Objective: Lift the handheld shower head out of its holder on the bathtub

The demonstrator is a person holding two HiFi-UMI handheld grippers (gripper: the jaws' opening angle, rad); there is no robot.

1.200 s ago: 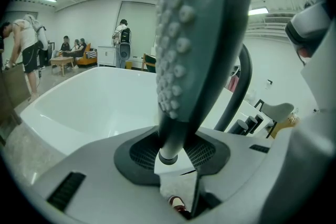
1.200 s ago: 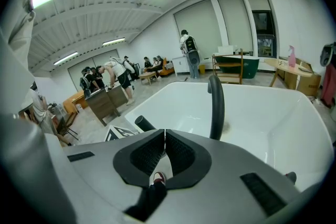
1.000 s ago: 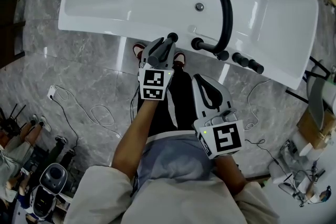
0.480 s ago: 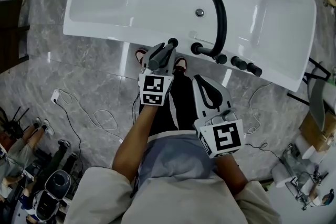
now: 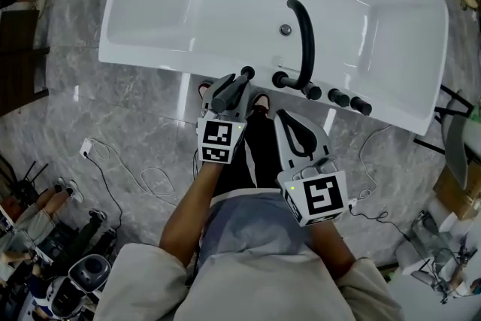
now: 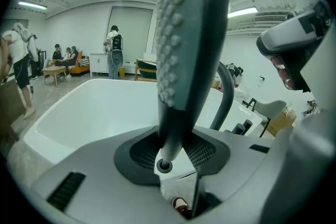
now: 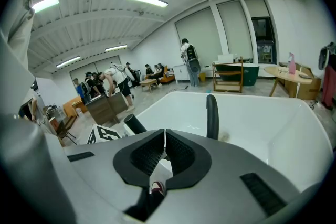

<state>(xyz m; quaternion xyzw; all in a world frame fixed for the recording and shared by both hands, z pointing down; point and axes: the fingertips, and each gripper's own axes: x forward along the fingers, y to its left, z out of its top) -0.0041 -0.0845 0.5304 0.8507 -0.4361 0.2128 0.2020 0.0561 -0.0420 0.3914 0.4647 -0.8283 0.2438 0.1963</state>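
Nearest the body, the right tool [image 5: 289, 120] is held low over dark trousers, short of the near edge of the bench; its jaws are pressed together and nothing is gripped between them [image 7: 165, 136]; a shoe [image 7: 156, 187] is glimpsed beneath. Just beyond and to its left, the left tool [image 5: 228, 92] is clamped on the shower head [image 5: 239, 79]; in the left gripper view the grey shower head [image 6: 191, 34] is seen standing upright between the jaws, its narrow lower end caught at the left tool [image 6: 175, 158], its nubbed face turned to the left. From above, the head's dark tip is seen just at the near edge of the bench, the flat ledge of the white bathtub [image 5: 150, 60]; it lies left of the black arched spout [image 5: 303, 41] and apart from it. A row of black knobs [image 5: 338, 98] is set along the same near edge, toward the right corner; the drain [image 5: 285, 30] is seen farther in. People [image 7: 113, 81] are visible far behind.
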